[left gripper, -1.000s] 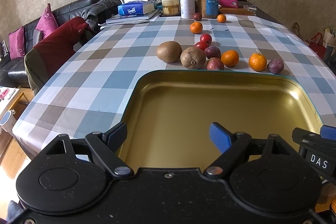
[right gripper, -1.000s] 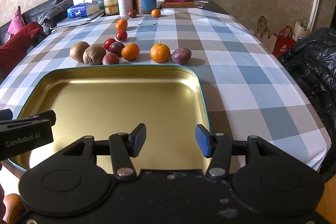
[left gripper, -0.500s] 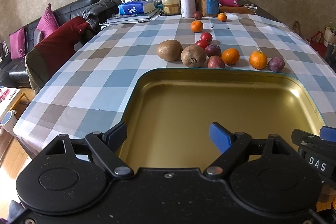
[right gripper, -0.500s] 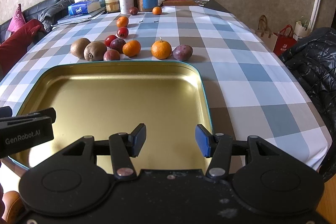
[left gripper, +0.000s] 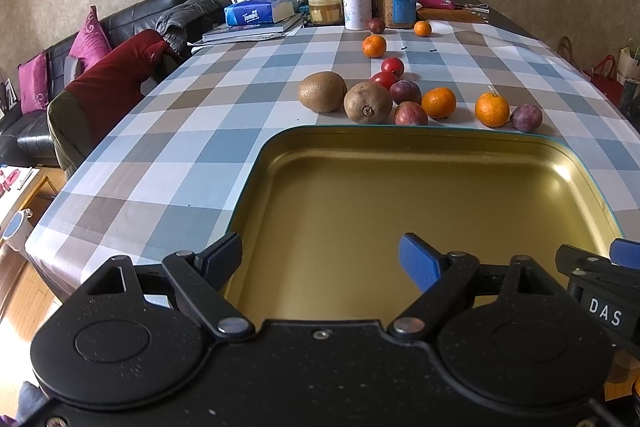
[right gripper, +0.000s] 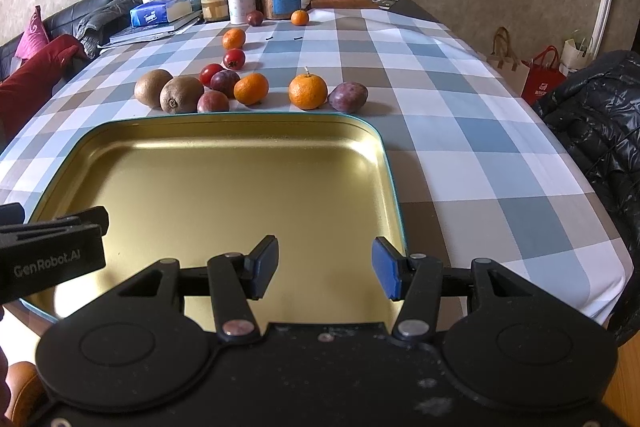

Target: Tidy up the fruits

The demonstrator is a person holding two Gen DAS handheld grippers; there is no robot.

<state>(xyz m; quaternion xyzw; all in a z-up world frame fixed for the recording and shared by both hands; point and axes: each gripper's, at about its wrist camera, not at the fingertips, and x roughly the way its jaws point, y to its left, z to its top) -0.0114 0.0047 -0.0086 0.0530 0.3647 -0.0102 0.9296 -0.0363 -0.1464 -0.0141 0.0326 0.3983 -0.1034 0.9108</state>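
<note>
An empty gold tray (left gripper: 400,187) with a teal rim lies on the checked table; it also shows in the right wrist view (right gripper: 200,167). Beyond its far rim lie two kiwis (left gripper: 323,91) (right gripper: 182,94), several plums (right gripper: 348,96), oranges (right gripper: 308,91) (left gripper: 439,102) and small red fruits (left gripper: 392,65). My left gripper (left gripper: 320,255) is open and empty over the tray's near left part. My right gripper (right gripper: 325,269) is open and empty over the tray's near right corner.
At the table's far end stand a white bottle (left gripper: 355,1), jars (left gripper: 400,1), a tissue box (left gripper: 256,11) and books. A sofa with red cushions (left gripper: 108,83) is left of the table. A black jacket (right gripper: 596,123) and bags are at the right.
Both grippers have risen and tilted slightly, so the tray and fruits sit a little lower in both views. Both stay open and empty.
</note>
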